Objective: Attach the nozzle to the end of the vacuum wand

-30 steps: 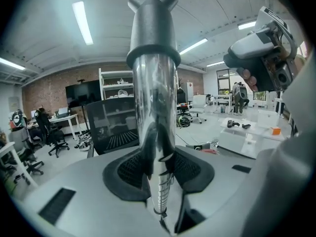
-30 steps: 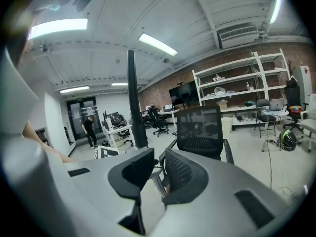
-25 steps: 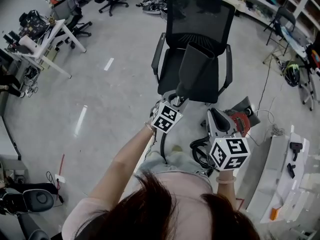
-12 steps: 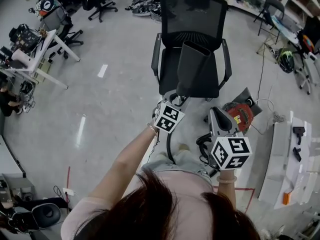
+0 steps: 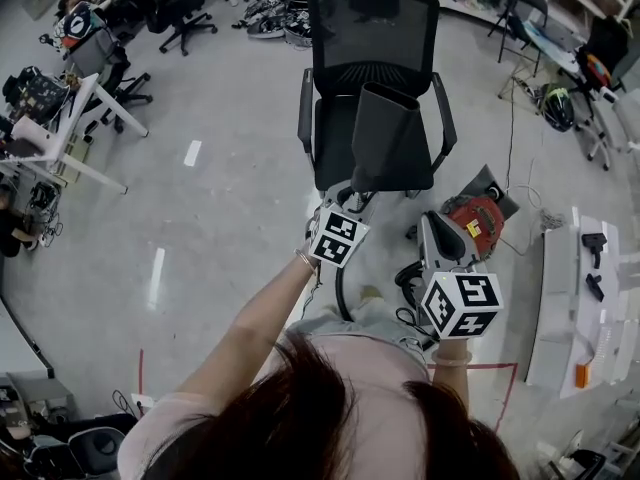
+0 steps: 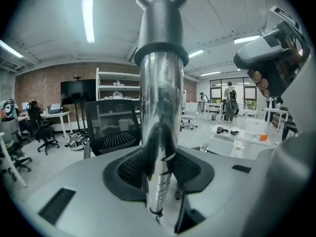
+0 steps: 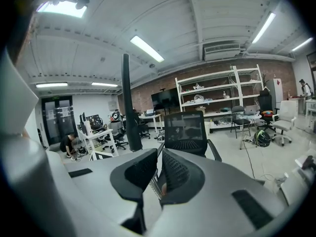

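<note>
A wide dark grey nozzle (image 5: 388,138) sits on the end of a shiny chrome wand (image 6: 159,98). The nozzle's round collar (image 6: 160,28) caps the tube. My left gripper (image 5: 352,194) is shut on the wand just below that collar, and its pads (image 6: 129,169) press on both sides of the tube. My right gripper (image 5: 430,226) hovers to the right, apart from the wand. Its jaws (image 7: 159,164) stand a narrow gap apart with nothing between them. In the right gripper view the nozzle (image 7: 126,102) shows as a thin dark upright strip.
A black mesh office chair (image 5: 375,28) stands straight ahead. On the floor to the right are the red vacuum body (image 5: 475,216) and a black hose (image 5: 340,293). A white table (image 5: 560,308) stands at the right edge. Desks and chairs (image 5: 60,118) crowd the far left.
The whole view has drifted: the chair and floor slide left and up in the picture. Both grippers moved along together, and the left keeps its hold on the wand.
</note>
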The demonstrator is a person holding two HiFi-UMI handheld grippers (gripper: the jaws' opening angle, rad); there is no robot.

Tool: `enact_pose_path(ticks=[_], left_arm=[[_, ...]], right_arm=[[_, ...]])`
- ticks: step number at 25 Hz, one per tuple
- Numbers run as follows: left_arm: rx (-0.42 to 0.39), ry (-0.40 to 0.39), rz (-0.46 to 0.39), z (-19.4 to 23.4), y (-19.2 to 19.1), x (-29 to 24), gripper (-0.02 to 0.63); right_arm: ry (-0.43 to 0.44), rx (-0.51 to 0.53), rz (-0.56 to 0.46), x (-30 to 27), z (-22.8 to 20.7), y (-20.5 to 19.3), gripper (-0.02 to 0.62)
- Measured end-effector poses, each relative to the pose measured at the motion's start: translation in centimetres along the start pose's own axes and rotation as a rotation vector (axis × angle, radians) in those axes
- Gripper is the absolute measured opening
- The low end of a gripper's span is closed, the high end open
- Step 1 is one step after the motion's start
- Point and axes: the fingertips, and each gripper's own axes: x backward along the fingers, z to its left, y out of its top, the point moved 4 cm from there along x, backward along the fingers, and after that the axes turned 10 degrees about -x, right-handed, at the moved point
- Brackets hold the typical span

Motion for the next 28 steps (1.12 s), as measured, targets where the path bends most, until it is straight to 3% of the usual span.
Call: enact_pose_path(ticks=[28], left_arm=[[0.017, 0.017, 0.000, 0.7, 0.0, -1.1, 0.150]], right_arm=[[-0.020, 0.029, 0.006, -1.2, -0.7, 1.0, 0.026]])
